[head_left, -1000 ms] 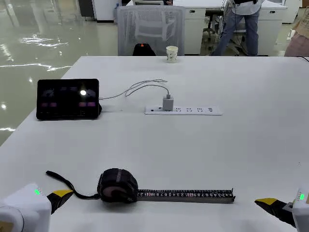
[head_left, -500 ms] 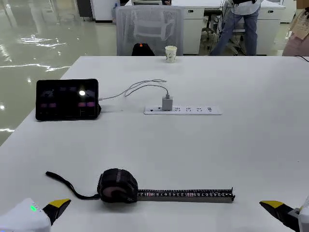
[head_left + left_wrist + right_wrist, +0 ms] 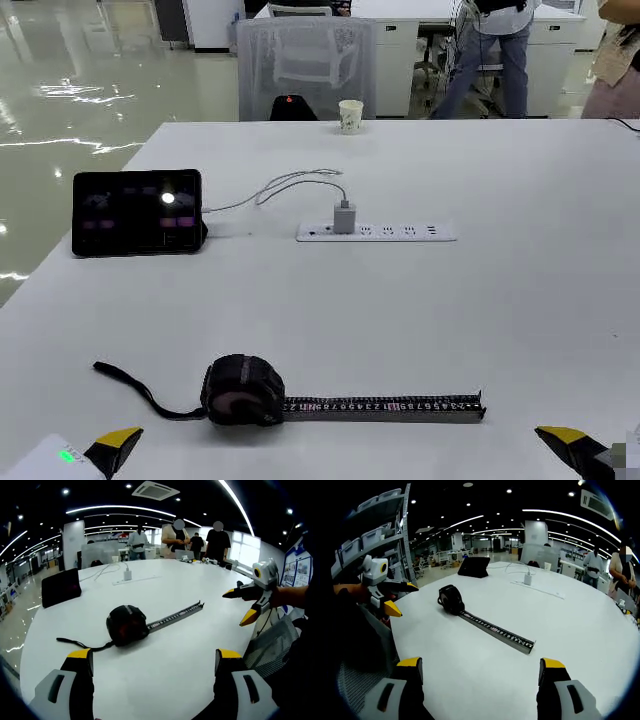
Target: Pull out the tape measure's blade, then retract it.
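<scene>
A black tape measure lies on the white table, its blade pulled out to the right and lying flat, its strap trailing left. The case and blade sit ahead of my left gripper, which is open and holds nothing. My right gripper is open too, with the blade's end a little ahead of it and the case farther off. In the head view a yellow fingertip shows at the lower left and another fingertip at the lower right.
A dark tablet stands at the left of the table. A white power strip with a charger and cable lies mid-table. A paper cup sits at the far edge by a mesh chair. People stand beyond.
Both grippers have drawn back toward me and away from the tape measure. The tape measure has not moved; the head view tilted slightly.
</scene>
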